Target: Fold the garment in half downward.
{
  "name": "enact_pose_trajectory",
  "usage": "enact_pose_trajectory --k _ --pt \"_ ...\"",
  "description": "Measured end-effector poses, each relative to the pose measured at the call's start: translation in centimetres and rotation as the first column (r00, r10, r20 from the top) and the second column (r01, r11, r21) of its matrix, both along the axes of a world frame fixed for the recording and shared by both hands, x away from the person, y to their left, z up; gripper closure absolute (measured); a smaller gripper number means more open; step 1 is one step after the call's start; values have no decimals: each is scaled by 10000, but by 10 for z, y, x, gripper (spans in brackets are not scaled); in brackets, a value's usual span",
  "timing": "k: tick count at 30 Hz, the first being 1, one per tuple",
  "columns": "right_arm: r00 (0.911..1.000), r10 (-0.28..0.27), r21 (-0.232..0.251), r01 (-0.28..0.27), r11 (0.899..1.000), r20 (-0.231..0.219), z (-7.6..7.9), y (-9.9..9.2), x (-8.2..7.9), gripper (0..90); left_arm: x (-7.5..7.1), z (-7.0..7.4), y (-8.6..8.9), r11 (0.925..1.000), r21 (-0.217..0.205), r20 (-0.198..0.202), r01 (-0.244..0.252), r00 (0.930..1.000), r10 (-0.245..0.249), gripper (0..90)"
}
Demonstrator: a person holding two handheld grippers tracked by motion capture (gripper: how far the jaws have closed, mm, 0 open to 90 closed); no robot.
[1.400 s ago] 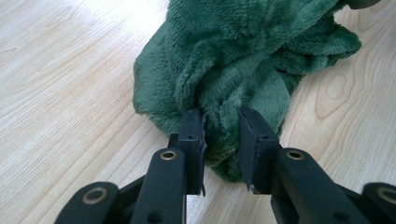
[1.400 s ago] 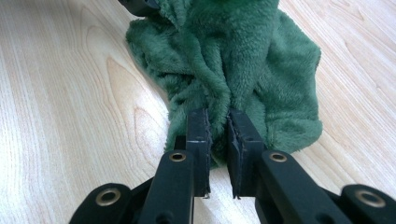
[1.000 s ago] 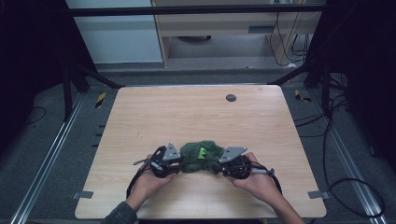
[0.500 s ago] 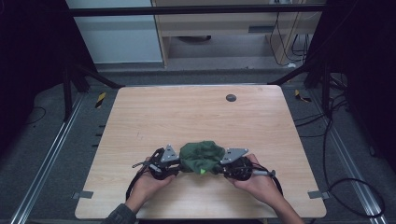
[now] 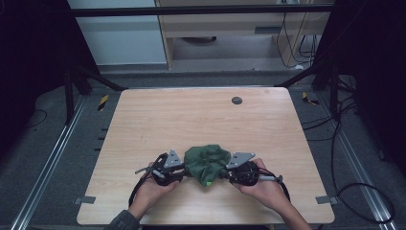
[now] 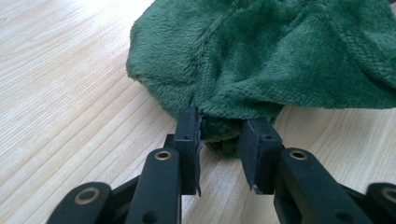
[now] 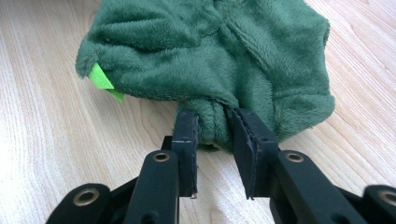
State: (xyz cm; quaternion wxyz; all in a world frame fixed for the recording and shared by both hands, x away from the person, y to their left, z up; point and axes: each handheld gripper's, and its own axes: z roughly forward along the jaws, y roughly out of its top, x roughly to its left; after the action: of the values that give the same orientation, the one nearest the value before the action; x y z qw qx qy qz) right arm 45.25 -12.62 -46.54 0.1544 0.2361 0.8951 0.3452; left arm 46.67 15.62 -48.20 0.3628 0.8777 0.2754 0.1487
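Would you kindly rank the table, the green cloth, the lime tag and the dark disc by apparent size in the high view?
1. Table, by far the largest.
2. Green cloth.
3. Dark disc and lime tag: both tiny, too alike to rank.

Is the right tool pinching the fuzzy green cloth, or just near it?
Touching. In the right gripper view, a bunched fold of the green cloth sits squeezed between the right tool's two black jaws, with no gap on either side.
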Motion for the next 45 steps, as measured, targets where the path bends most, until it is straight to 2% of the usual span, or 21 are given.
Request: enact_pose_trajectory --k 5,25,31,34,40,45 --pt "10000 -14 3 14 10000 1 0 0 0 681 -2 1 1 10000 -60 1 14 10000 -14 696" --pt "9999 -104 -105 105 9999 29 1 -1 -6 577 -10 0 2 9999 128 57 68 10000 -69 647" --pt "9998 -158 -186 156 9997 -110 1 -2 -8 504 -12 -1 3 9998 212 123 -39 9999 37 556" --pt "9997 -210 -266 208 9994 -79 0 -4 -10 463 -13 -1 3 9997 233 151 -113 9998 109 498" --pt "9996 -275 -357 276 9990 38 0 -8 -13 419 -14 0 4 9996 175 147 -203 9997 200 438" --pt "9993 -367 -524 365 9980 -34 -1 -12 -16 340 -16 0 4 9992 344 48 -218 9998 216 363"
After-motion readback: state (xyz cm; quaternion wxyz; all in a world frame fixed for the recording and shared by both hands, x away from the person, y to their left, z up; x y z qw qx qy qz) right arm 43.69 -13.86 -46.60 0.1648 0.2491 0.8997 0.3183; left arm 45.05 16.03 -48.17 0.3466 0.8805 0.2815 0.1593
